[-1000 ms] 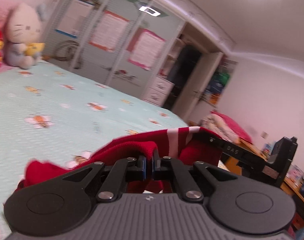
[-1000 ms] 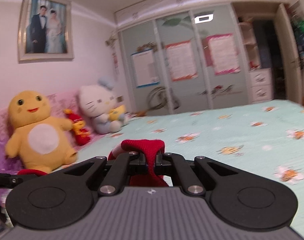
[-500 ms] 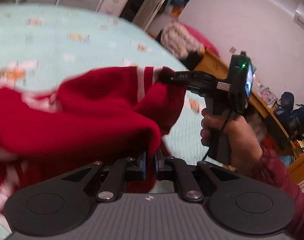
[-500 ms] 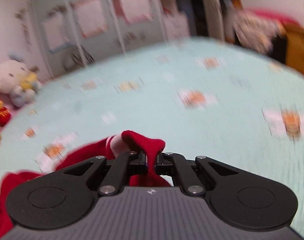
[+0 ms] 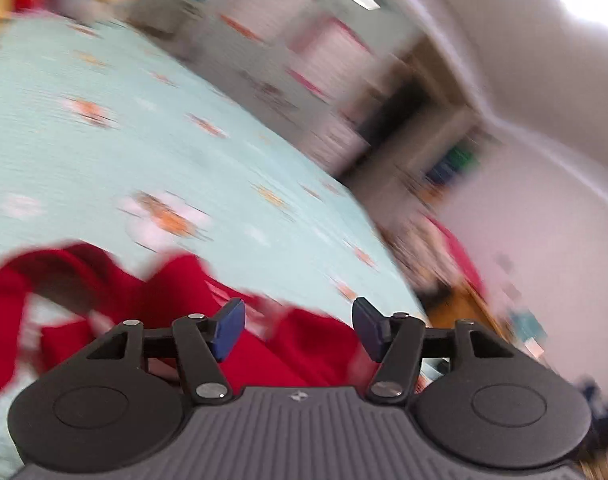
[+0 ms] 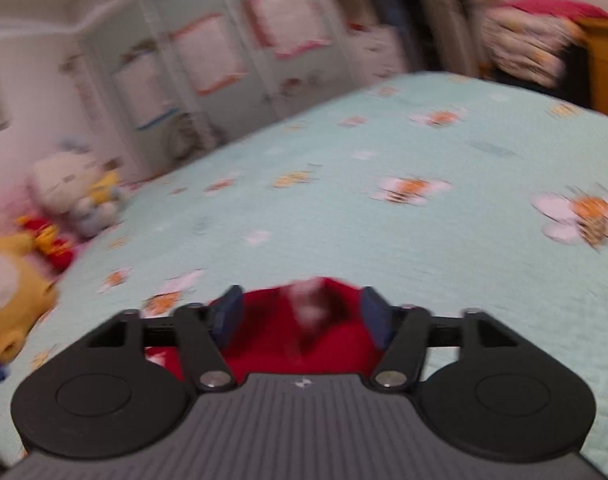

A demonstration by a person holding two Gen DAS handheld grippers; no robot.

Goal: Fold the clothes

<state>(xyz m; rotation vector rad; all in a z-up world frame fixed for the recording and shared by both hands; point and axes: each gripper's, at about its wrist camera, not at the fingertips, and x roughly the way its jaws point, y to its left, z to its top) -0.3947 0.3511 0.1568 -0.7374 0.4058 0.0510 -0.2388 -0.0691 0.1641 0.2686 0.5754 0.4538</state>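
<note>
Now both claws stand wide over the bed (image 6: pixel 444 240).
Left claw (image 5: pixel 297 326) and right claw (image 6: pixel 301 318) have just been opening; the red garment (image 5: pixel 295 352) lies loose between their pads.

Left gripper (image 5: pixel 297 326): jaws spread wide, just been opening, blue pads well apart, pointing toward 12 o'clock and tipped a little downward. Left pad (image 5: pixel 228 326) at about 10 o'clock from the palm block, right pad at about 2 o'clock. Red garment (image 5: pixel 287 356) lying low between the jaws, neither pad pressing on it. Right gripper (image 6: pixel 301 318): likewise wide apart, jaws just been opening, aimed toward 12 o'clock and angled down. Red cloth bunched between its pads (image 6: pixel 227 316), not pinched. Both views blurred by motion.
</note>
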